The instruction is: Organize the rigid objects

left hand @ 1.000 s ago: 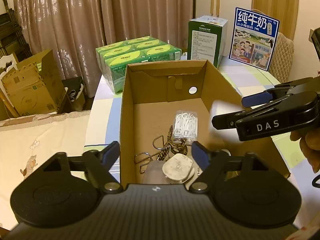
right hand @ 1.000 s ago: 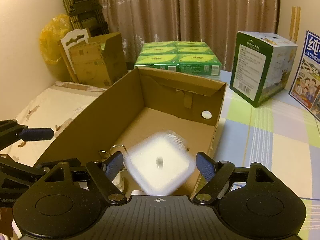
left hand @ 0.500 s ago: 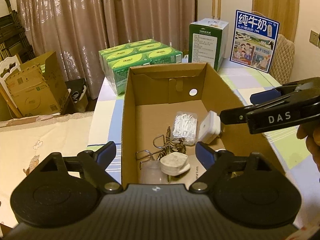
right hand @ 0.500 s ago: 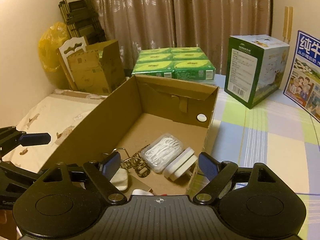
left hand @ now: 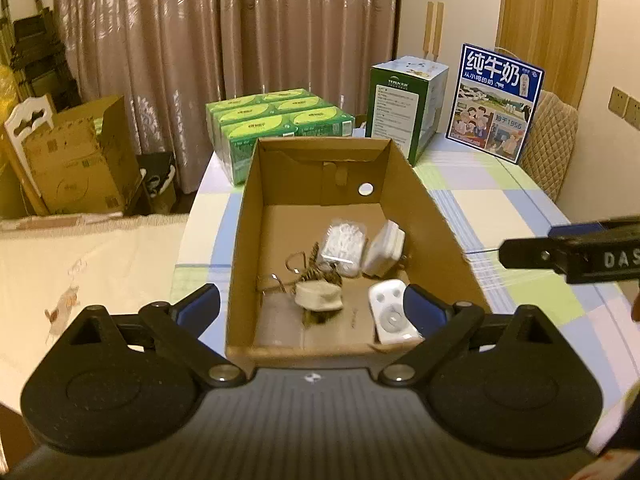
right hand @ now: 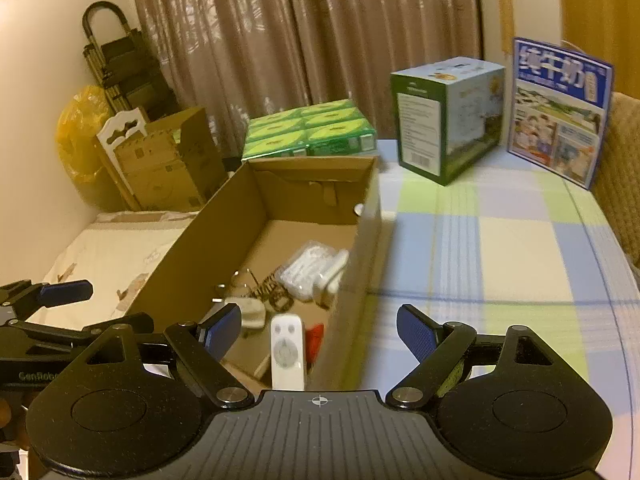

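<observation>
An open cardboard box (left hand: 436,216) (right hand: 192,248) stands on the checked table. Inside lie a white square adapter (left hand: 383,249), a clear pack of floss picks (left hand: 343,242) (right hand: 310,268), a white remote (left hand: 391,314) (right hand: 286,352), a beige plug (left hand: 319,297) (right hand: 250,309) and metal clips with a patterned cord (left hand: 304,270). My left gripper (left hand: 311,306) is open and empty at the box's near end. My right gripper (right hand: 319,330) is open and empty over the box's near right corner; it also shows in the left wrist view (left hand: 568,254).
Green tissue packs (left hand: 276,118) (right hand: 310,128), a green carton (left hand: 406,102) (right hand: 446,114) and a blue milk box (left hand: 498,100) (right hand: 560,108) stand at the table's far end. A bed (left hand: 92,264) and cardboard boxes (left hand: 76,156) lie left. A padded chair (left hand: 550,140) stands right.
The white adapter dropped out of my right gripper and now rests in the box beside the floss picks. Both grippers pulled back from the box; the right one swung right.
</observation>
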The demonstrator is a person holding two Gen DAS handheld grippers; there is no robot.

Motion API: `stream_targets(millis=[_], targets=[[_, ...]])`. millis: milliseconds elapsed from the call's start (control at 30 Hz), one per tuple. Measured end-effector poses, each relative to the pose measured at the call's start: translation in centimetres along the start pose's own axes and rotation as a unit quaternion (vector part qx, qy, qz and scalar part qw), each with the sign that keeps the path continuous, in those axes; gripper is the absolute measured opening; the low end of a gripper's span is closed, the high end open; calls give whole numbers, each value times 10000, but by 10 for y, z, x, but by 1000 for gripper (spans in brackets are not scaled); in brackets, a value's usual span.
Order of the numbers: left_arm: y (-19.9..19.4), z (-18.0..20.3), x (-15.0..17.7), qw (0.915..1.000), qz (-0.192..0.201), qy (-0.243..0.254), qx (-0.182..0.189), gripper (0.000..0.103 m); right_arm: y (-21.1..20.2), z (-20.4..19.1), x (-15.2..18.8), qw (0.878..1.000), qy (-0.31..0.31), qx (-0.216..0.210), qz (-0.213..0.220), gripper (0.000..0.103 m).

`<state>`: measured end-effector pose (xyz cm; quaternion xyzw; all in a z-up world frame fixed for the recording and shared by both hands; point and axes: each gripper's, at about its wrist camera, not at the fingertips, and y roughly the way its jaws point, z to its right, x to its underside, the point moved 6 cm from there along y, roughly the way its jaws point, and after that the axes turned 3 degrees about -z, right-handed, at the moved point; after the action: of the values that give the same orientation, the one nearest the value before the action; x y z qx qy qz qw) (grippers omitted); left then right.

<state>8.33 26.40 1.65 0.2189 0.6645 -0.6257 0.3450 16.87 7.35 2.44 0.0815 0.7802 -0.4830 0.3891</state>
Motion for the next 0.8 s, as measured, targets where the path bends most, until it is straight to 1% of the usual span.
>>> stream_targets(millis=[133,200,333,467,800], targets=[[-19,6,14,9999,-39,-149,35,96,-25,3,17,9999,84,110,-4,82],[-29,9,20,9997,-44,-224,-23,96,-36,5,26,9998,74,180,-9,82],[-44,17,33,9994,-98,-344,30,96,-55,5,41,9995,13,310,-11,84],[-54,27,42,9995,-178,-276,-34,96,-67,5,55,9993,34,368,-13,89],[-72,38,60,9990,-286,-276,-182,97,-91,6,82,9992,140,365,-50,89]])
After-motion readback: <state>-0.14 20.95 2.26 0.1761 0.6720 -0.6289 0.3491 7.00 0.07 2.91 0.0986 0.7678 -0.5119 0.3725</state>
